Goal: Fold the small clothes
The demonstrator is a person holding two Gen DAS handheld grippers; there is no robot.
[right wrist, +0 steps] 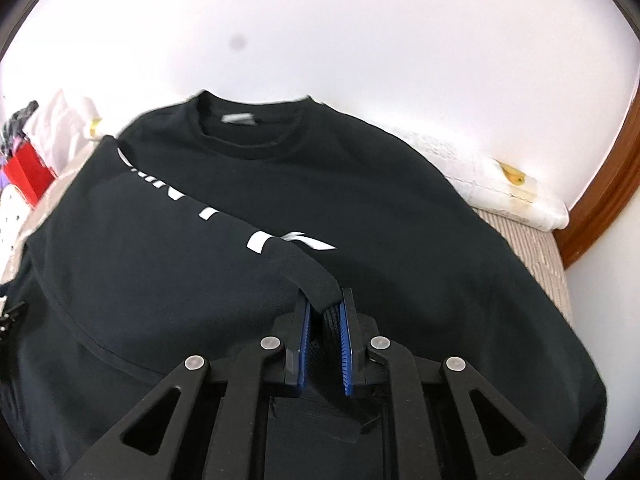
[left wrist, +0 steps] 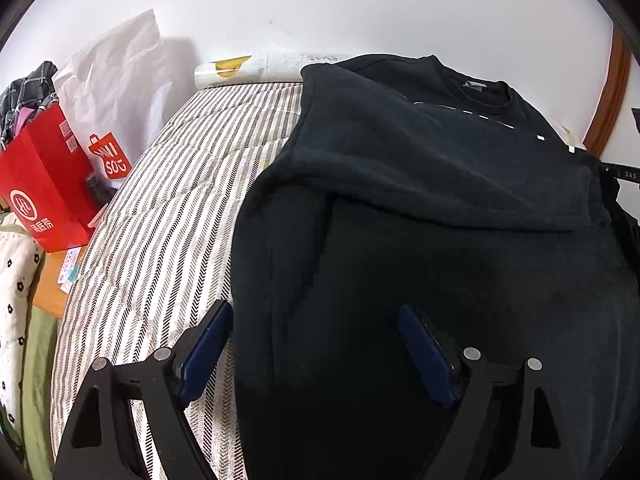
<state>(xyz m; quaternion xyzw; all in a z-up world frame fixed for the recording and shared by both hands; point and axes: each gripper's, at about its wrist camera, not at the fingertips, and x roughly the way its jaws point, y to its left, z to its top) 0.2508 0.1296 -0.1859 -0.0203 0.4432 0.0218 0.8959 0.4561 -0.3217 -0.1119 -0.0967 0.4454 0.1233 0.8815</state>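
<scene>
A black sweatshirt [left wrist: 420,200] with white lettering lies on the striped bed cover [left wrist: 180,200], its left sleeve folded across the chest. My left gripper [left wrist: 316,316] is open, its fingers straddling the sweatshirt's lower left edge, holding nothing. In the right wrist view the sweatshirt [right wrist: 380,208] lies collar away from me. My right gripper [right wrist: 325,300] is shut on the sleeve cuff [right wrist: 316,280], which lies over the chest lettering.
A red paper bag [left wrist: 44,184] and a white shopping bag [left wrist: 116,92] stand at the left of the bed by the white wall. A rolled sheet [left wrist: 256,68] lies along the far edge. A wooden frame [right wrist: 600,184] and a white pillow [right wrist: 512,192] are at the right.
</scene>
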